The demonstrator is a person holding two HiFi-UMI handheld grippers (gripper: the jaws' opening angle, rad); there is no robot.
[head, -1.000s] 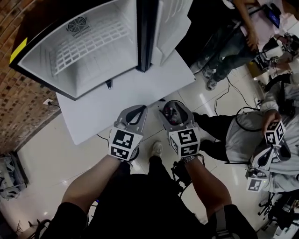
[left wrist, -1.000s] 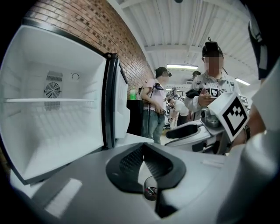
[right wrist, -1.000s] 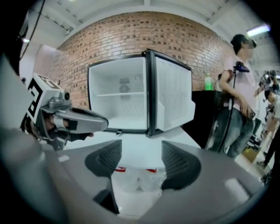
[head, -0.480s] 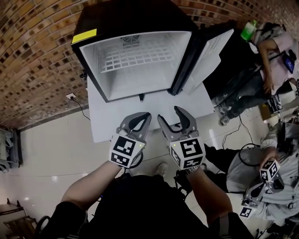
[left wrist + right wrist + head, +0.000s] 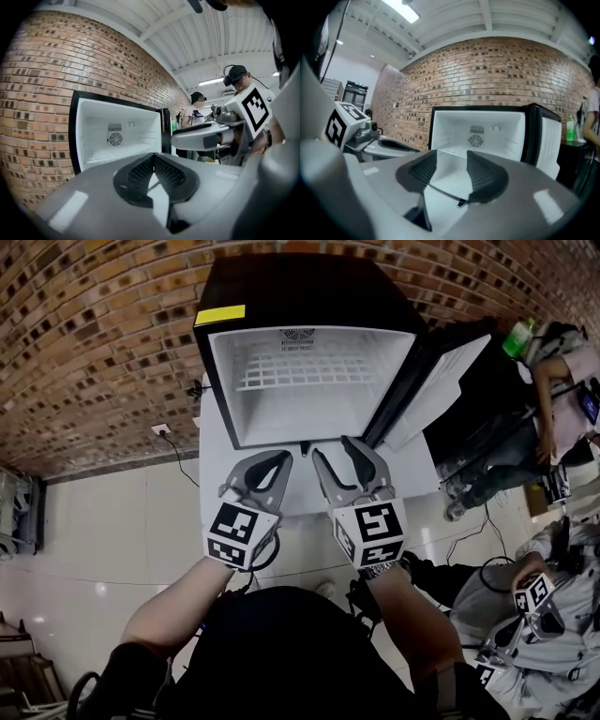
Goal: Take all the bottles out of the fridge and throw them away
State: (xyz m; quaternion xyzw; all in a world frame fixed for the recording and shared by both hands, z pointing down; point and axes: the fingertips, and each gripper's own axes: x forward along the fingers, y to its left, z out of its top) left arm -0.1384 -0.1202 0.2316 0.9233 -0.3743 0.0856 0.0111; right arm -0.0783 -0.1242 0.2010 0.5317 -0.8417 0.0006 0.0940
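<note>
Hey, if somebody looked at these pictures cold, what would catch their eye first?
The fridge stands wide open against the brick wall at top centre, its white inside bare except for a wire shelf. Just below it are the left gripper, jaws together, and the right gripper, whose jaws have just been closing but stand apart with nothing between them. A green bottle stands at far right.
</note>
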